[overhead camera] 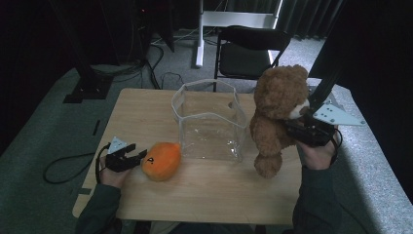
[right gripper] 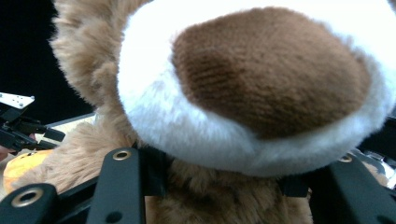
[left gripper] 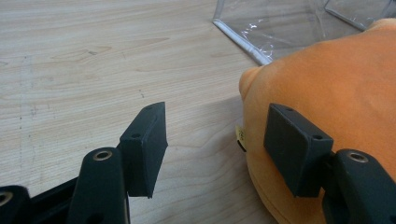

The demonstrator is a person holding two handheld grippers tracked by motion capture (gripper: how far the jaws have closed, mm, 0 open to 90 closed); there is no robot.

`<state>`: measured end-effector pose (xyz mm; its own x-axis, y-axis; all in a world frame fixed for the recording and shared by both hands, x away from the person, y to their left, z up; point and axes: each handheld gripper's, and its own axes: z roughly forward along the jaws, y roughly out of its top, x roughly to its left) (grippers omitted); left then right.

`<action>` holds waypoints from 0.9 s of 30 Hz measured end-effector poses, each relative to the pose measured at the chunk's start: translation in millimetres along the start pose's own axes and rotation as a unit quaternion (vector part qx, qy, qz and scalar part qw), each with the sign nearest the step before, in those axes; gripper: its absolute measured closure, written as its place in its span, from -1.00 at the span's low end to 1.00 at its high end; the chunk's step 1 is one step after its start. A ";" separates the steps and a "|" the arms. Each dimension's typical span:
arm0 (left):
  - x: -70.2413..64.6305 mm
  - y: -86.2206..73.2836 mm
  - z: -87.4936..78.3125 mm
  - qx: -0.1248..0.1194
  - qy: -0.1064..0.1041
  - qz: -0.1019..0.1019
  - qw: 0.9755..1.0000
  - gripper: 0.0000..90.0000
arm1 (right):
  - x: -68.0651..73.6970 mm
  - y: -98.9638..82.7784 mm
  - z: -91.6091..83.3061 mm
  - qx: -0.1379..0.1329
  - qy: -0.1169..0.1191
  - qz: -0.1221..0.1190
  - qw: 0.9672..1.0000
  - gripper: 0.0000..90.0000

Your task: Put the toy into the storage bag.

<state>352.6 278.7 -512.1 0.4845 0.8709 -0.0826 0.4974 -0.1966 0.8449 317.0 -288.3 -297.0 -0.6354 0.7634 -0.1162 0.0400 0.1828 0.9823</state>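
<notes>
A brown teddy bear point(overhead camera: 280, 97) hangs upright over the table's right side, its feet just above the wood. My right gripper point(overhead camera: 294, 129) is shut on it from the right, below the head. In the right gripper view the jaws sit on either side of the fur under the bear's white and brown snout point(right gripper: 261, 70). An orange plush toy point(overhead camera: 162, 160) lies on the table at the front left. My left gripper point(overhead camera: 139, 157) stands open just left of it. In the left gripper view one pad point(left gripper: 296, 149) is against the orange plush point(left gripper: 336, 79) and the other is over bare wood.
A clear plastic container point(overhead camera: 207, 84) stands open-topped in the middle of the wooden table point(overhead camera: 141, 112), between the two toys. A black folding chair point(overhead camera: 251, 48) and stand legs are on the floor behind the table. Cables trail off at the left.
</notes>
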 end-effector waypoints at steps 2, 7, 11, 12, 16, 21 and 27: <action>0.2 0.0 0.1 0.000 0.000 0.000 1.000 -0.11 | -0.8 2.0 0.7 -0.001 0.000 -0.002 1.000 0.05; 0.5 -0.1 -0.2 0.000 -0.001 -0.001 1.000 -0.11 | -3.5 6.5 4.7 0.001 0.001 -0.005 1.000 0.05; 1.0 -0.2 -0.3 0.000 -0.002 -0.002 1.000 -0.12 | -4.8 9.8 7.8 0.004 0.002 -0.010 1.000 0.05; 1.0 -0.2 -0.3 0.000 -0.002 -0.002 1.000 -0.12 | -4.8 9.8 7.8 0.004 0.002 -0.010 1.000 0.05; 1.1 -0.2 -0.3 0.001 -0.002 -0.003 1.000 -0.11 | -7.5 13.6 10.0 0.002 0.002 -0.010 1.000 0.05; 1.2 -0.4 -0.3 0.001 -0.003 -0.005 1.000 -0.11 | -10.1 16.4 12.3 0.002 0.002 -0.012 1.000 0.05; 1.1 -0.3 -0.2 0.001 -0.002 -0.005 1.000 -0.11 | -13.1 18.6 13.7 0.001 0.001 -0.012 1.000 0.05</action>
<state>352.8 279.8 -512.4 0.4824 0.8709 -0.0936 0.5032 -0.1881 0.8434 336.7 -286.4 -279.1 -0.6371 0.7582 -0.1388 0.0264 0.2014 0.9792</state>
